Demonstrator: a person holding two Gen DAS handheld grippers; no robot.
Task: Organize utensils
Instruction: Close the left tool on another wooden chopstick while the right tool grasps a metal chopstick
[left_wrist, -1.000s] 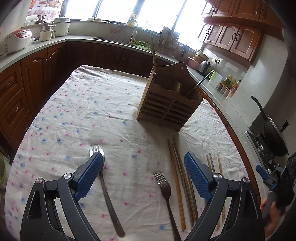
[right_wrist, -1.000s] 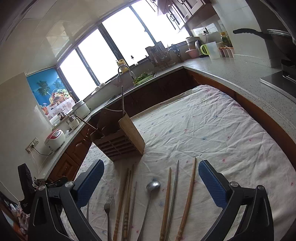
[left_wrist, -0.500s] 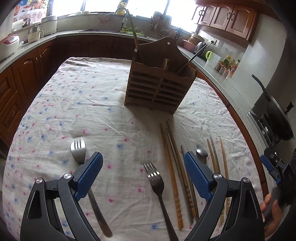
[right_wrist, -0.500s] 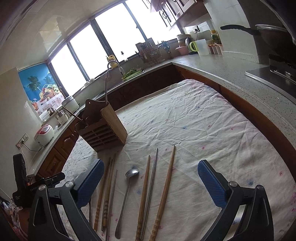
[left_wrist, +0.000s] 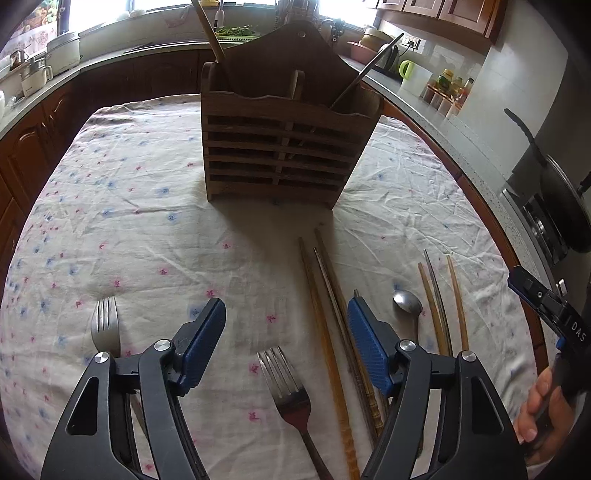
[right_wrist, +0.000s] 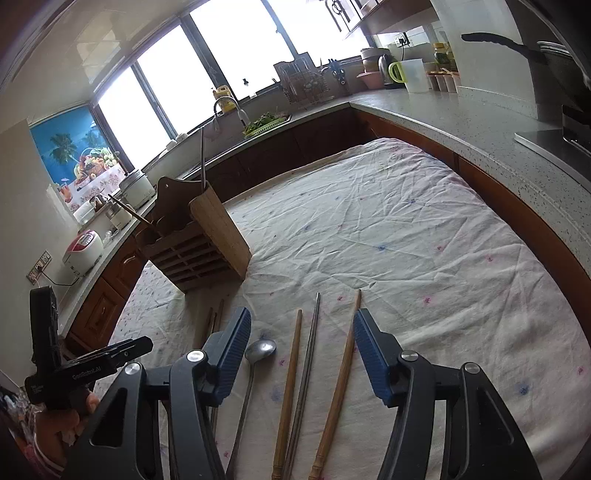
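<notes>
Your left gripper has just been closing, still unclamped, fork at its 6 o'clock | right gripper likewise narrowing over chopsticks, nothing pinched | holder at 12 o'clock, slots facing up for drop-in.
</notes>
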